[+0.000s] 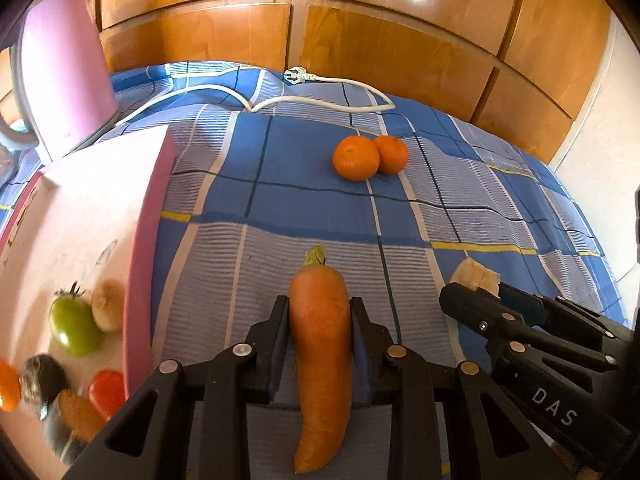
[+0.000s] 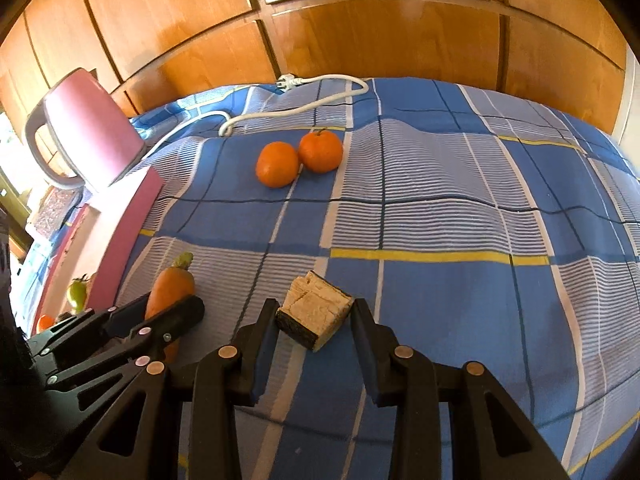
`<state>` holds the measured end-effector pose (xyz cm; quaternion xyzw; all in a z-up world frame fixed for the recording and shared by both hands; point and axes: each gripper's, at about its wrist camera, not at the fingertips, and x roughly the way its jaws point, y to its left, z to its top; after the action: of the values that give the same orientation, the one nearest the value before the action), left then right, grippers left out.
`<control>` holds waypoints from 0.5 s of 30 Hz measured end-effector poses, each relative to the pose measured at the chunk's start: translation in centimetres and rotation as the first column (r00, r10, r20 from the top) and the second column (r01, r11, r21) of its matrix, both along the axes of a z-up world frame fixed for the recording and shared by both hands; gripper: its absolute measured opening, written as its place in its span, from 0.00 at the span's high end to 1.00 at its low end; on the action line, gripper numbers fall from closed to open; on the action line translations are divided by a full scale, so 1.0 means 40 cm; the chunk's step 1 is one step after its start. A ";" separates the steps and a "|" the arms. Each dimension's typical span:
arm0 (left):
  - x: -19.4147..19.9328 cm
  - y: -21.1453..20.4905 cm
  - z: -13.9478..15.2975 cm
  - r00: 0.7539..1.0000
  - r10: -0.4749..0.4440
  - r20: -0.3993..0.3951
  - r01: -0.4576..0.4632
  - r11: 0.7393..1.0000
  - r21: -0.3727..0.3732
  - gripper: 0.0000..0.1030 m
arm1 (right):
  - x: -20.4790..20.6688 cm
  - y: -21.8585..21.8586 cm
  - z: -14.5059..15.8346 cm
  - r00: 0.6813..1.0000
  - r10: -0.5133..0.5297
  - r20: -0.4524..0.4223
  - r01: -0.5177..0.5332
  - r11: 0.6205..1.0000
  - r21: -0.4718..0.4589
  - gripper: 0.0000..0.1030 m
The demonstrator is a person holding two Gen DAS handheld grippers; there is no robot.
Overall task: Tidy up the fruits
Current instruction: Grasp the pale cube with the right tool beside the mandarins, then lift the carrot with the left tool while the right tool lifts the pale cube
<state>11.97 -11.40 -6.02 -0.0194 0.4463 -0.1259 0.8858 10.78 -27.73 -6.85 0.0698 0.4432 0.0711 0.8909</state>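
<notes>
My left gripper [image 1: 319,316] is shut on an orange carrot [image 1: 320,356], leafy end pointing away, over the blue checked cloth [image 1: 280,208]. My right gripper [image 2: 314,316] is shut on a tan cube-shaped piece with a dark rind [image 2: 314,314]. Two oranges [image 1: 370,157] sit touching each other on the cloth farther ahead; they also show in the right wrist view [image 2: 300,160]. A pink box [image 1: 100,208] at the left holds a green tomato [image 1: 74,326], a red one [image 1: 106,390] and other produce. The left gripper [image 2: 160,316] with the carrot [image 2: 170,288] shows in the right wrist view.
A pink kettle [image 1: 64,72] stands behind the box at the back left. Its white cord and plug [image 1: 296,76] lie across the far part of the cloth. Wooden cabinet doors [image 1: 360,20] close off the back. The cloth drops away at the right edge.
</notes>
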 end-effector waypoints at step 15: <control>-0.067 0.064 0.048 0.999 0.008 0.037 -0.006 0.999 -0.053 0.72 | -0.063 0.061 0.019 0.999 0.047 0.021 -0.047 0.999 -0.014 0.64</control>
<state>9.29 -8.84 -4.08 -0.0418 0.4260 -0.1348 0.8936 8.25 -25.27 -6.09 0.0526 0.4356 0.0897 0.8941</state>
